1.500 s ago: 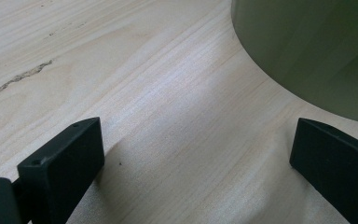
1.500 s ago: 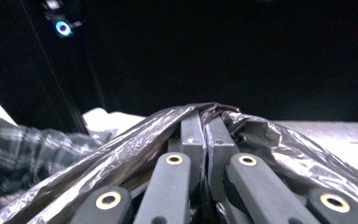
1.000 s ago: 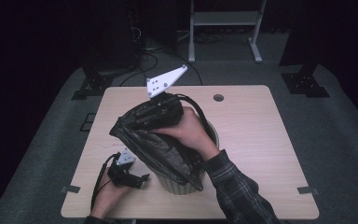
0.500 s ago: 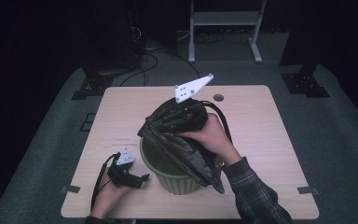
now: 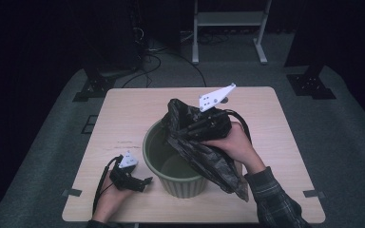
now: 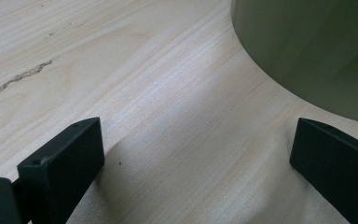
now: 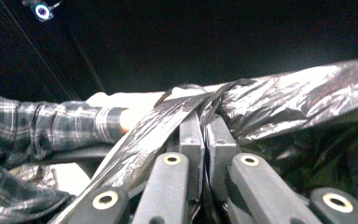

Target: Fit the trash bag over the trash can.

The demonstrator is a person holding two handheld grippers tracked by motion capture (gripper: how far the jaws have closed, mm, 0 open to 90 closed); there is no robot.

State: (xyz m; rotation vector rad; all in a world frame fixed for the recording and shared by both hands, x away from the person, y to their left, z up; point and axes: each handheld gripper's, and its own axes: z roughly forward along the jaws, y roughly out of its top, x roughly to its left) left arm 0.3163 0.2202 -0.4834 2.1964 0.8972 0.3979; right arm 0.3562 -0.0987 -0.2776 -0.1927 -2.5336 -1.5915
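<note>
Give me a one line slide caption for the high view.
Right gripper clamps a black trash bag over a green bin while the left gripper rests open.

My high camera looks forward and down over the whole tabletop [image 5: 123,109]. My left tool's camera sits low, close against the green bin [image 6: 317,51], which both views share.

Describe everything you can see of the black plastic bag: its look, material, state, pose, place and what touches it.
The black plastic bag is thin, glossy, crinkled film. It hangs bunched and slack, not yet spread open, draped slanting over the right side of the green bin, its lower end trailing past the rim toward the table's near edge. The right tongs are shut on a fold of it, film wrapped round both jaws. The person's right hand rests against it.
</note>
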